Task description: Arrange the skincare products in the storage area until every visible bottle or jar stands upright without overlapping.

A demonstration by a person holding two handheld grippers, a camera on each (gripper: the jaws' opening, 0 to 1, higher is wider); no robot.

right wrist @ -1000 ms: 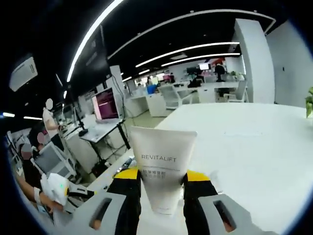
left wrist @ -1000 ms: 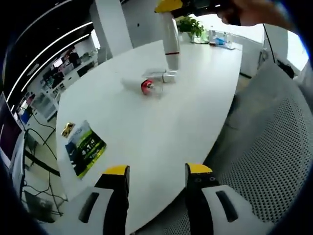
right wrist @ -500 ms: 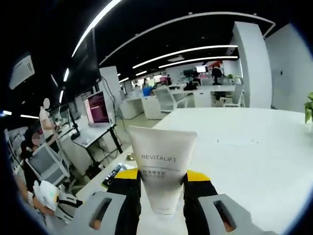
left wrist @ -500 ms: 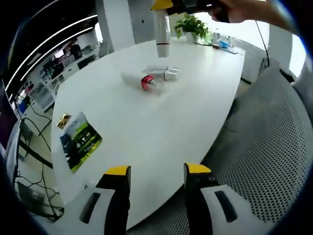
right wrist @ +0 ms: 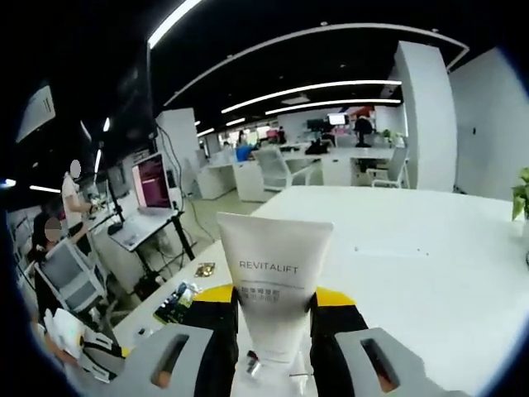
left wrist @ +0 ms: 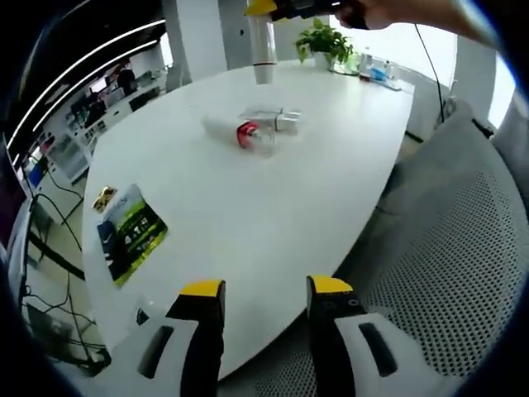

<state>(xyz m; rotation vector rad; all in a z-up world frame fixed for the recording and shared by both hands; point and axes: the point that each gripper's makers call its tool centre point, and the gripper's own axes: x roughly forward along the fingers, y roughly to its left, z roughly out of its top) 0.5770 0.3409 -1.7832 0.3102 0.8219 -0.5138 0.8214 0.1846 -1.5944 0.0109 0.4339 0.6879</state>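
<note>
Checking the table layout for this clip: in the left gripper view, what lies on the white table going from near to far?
Green leaflet → cluster of lying bottles → potted plant at the far end.

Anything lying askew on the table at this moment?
Yes. The small bottles mid-table lie toppled on their sides in a cluster instead of standing. The right claw holds the Revitalift tube up above the table.

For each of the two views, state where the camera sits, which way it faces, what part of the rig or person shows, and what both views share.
Left gripper view: low at the white table edge, facing across it; own open jaws, right gripper high above.
Right gripper view: raised above the table, facing the office; own jaws clamp the Revitalift tube.
Shared: the tube, table, green leaflet.
</note>
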